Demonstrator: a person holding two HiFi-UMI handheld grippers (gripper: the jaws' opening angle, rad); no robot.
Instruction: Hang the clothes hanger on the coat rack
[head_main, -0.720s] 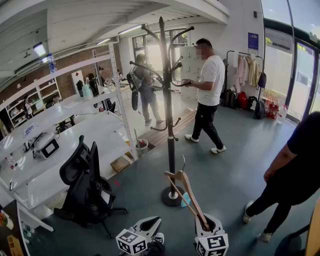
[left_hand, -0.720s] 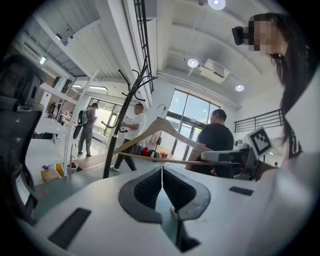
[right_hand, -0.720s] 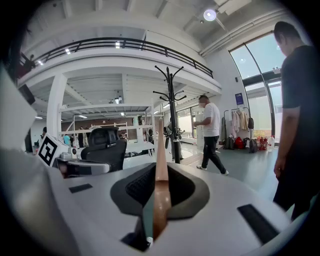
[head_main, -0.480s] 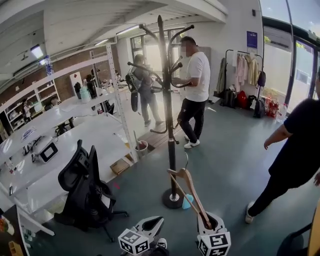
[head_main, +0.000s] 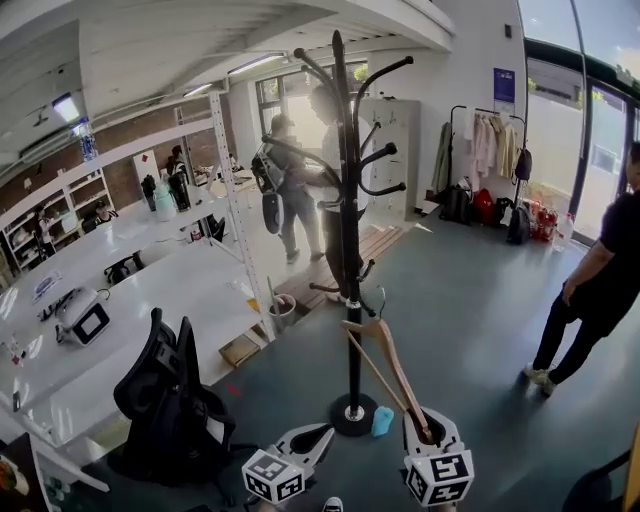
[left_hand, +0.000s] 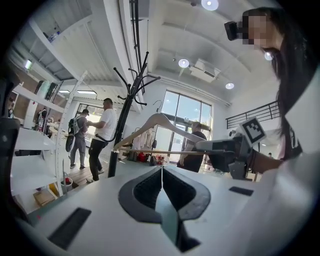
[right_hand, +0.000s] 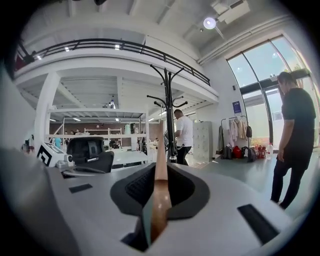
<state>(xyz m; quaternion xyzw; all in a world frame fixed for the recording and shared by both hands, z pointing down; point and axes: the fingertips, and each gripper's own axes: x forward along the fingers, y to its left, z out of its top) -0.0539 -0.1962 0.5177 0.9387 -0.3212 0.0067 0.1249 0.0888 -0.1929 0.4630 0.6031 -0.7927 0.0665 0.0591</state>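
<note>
Two grippers sit low in the head view, side by side. The right gripper (head_main: 425, 432) has its jaws clamped on the end of one arm of the light-brown wooden clothes hanger with a metal hook (head_main: 384, 358). In the right gripper view (right_hand: 159, 186) the wood runs straight out from between the pads, up and away along the jaw line.

From those jaws the hanger rises ahead and to the left, hook end farthest out. The hook is close to the pole of the tall black metal coat rack with curved pegs (head_main: 345, 200), below its upper pegs and on none of them. In the right gripper view the rack (right_hand: 170, 112) stands dead ahead, just past the hanger tip.

The left gripper (head_main: 318, 436) has its jaws together with nothing between them, confirmed in its own view (left_hand: 161, 169). From there the hanger (left_hand: 160, 120) sits above and beyond the jaws, with the rack (left_hand: 122, 107) off to their left and the right gripper (left_hand: 227, 150) to their right.

Left of both grippers are a black office chair (head_main: 165, 385) and white workbenches (head_main: 170, 270). A small blue object (head_main: 382, 421) lies against the rack base, ahead of the right jaws. A person in black (head_main: 600, 285) stands far right.
</note>
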